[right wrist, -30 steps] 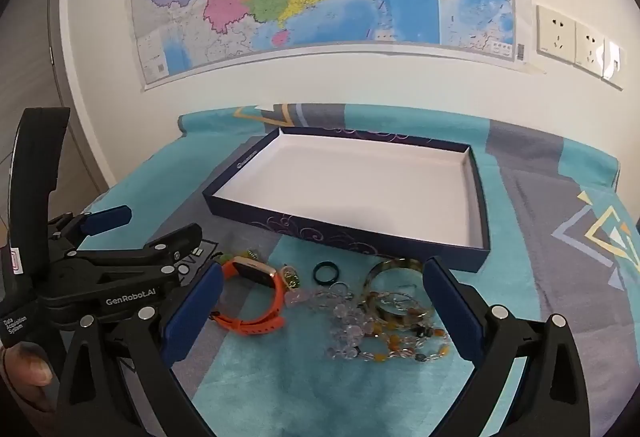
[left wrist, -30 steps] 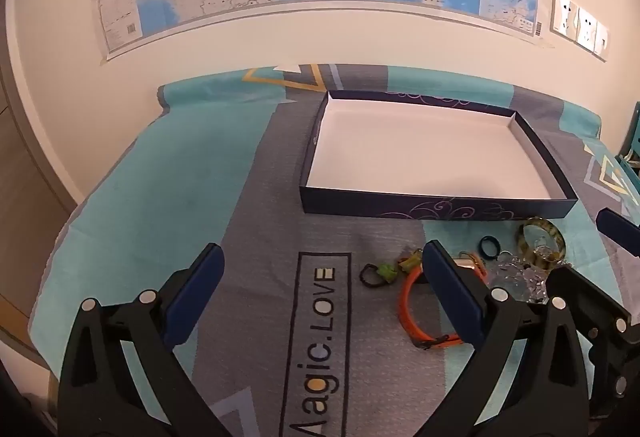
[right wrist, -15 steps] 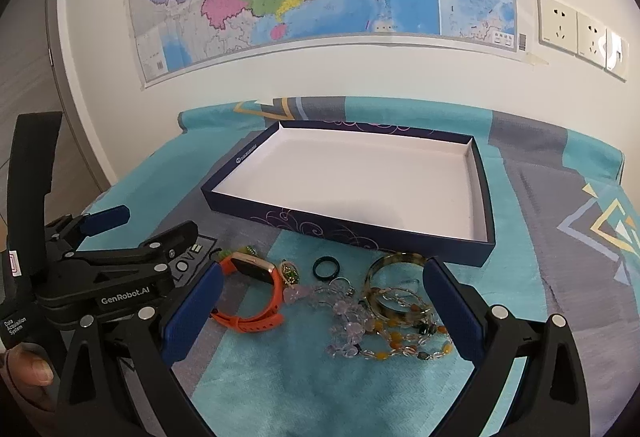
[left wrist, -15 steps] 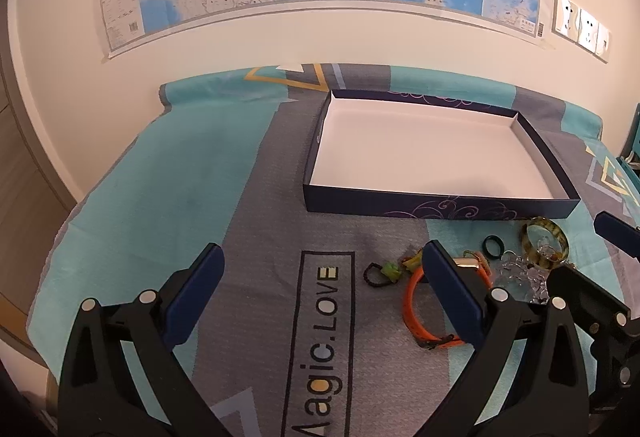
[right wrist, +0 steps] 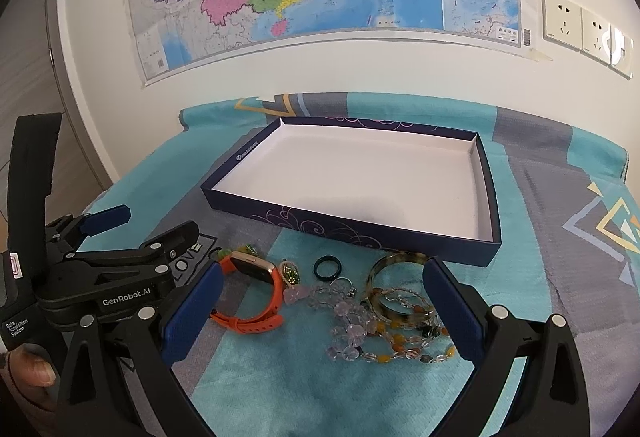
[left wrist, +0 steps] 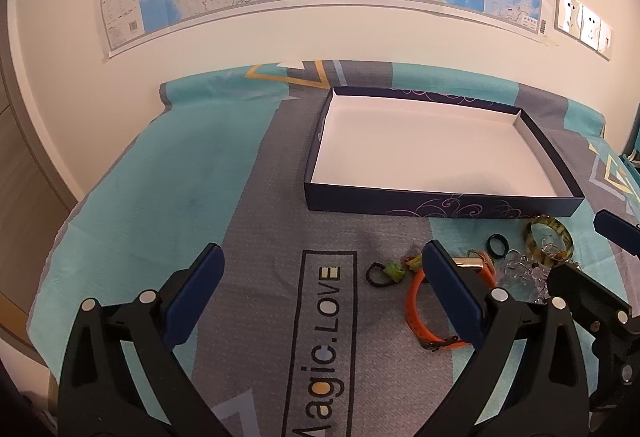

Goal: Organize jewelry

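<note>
Nothing was packed yet: both the left gripper (left wrist: 320,277) and right gripper (right wrist: 322,293) hung spread and empty above the jewelry; next, likely closing on the orange rubber watch (right wrist: 256,297) for the shallow navy cardboard box (right wrist: 352,229)

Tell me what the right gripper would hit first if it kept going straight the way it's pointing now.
Most likely the clear bead bracelet in the jewelry pile, lying on the cloth between the open right gripper fingers; the navy box stands beyond. Depth is uncertain.

Right claw (right wrist: 322,311) gapes wide above jewelry pile (right wrist: 372,311) before empty box (right wrist: 362,235).
</note>
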A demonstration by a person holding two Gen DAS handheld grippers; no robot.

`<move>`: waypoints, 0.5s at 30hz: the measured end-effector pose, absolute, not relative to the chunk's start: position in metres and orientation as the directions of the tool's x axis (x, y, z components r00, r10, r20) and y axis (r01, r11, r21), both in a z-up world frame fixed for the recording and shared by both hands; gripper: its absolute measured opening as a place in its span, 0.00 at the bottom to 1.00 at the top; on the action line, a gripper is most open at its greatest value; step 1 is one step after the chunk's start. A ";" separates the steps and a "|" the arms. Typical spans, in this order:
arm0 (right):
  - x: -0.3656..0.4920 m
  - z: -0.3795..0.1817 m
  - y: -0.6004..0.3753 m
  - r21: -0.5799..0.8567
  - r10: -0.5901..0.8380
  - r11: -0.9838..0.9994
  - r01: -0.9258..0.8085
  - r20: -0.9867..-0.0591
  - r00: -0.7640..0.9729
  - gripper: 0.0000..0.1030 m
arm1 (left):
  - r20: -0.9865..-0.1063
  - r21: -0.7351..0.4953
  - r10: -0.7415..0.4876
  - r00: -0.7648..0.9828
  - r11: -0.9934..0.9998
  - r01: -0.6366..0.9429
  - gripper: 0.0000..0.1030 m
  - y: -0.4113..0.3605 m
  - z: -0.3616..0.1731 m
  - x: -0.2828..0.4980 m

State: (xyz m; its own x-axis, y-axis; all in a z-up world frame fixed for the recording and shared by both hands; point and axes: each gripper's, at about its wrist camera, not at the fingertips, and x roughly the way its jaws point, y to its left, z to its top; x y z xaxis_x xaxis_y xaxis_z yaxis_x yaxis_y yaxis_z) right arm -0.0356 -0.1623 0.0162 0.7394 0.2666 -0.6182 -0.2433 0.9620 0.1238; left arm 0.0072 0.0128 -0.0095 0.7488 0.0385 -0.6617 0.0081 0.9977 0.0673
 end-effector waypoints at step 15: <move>-0.032 0.010 -0.163 0.138 0.275 0.960 -0.243 -0.625 0.731 0.94 | -0.666 0.073 0.044 0.745 0.997 0.005 0.95 0.011 -0.015 0.007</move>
